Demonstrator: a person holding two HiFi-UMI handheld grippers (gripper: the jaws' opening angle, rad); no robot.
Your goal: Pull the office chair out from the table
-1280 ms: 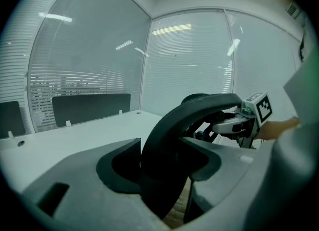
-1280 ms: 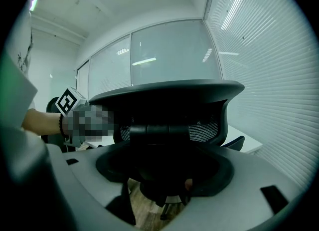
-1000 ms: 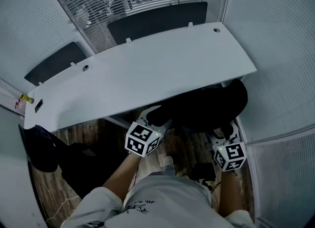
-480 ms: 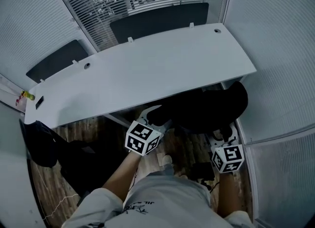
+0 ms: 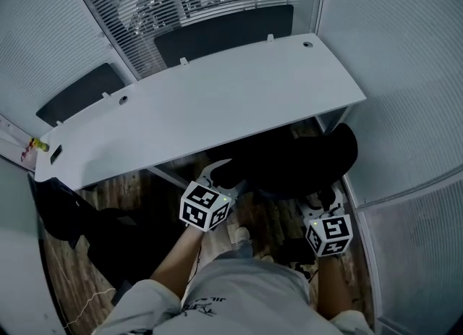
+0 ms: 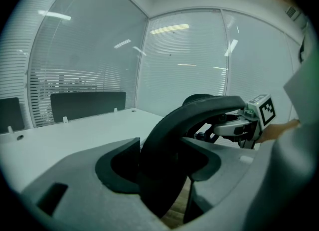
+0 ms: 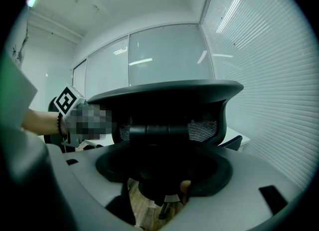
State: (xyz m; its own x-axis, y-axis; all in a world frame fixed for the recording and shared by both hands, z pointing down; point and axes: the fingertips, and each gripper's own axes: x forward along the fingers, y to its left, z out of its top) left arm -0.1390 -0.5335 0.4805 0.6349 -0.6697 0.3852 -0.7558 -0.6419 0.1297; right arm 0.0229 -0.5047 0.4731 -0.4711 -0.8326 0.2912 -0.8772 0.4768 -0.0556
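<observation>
My left gripper (image 5: 221, 171) and right gripper (image 5: 325, 200) each clamped the office chair (image 5: 298, 158) backrest, jaws wide; the table (image 5: 202, 109) hid its front part.

The office chair (image 5: 304, 160) stands partly under the near edge of the table (image 5: 217, 102), toward its right end.

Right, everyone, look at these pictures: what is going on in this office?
A person stands behind a black office chair, holding a two-jaw gripper in each hand. The left gripper has its jaws closed on the rim of the chair's back, and the right gripper grips the back on the other side. The chair is mostly tucked under the white table, so it is not yet pulled out.
</observation>
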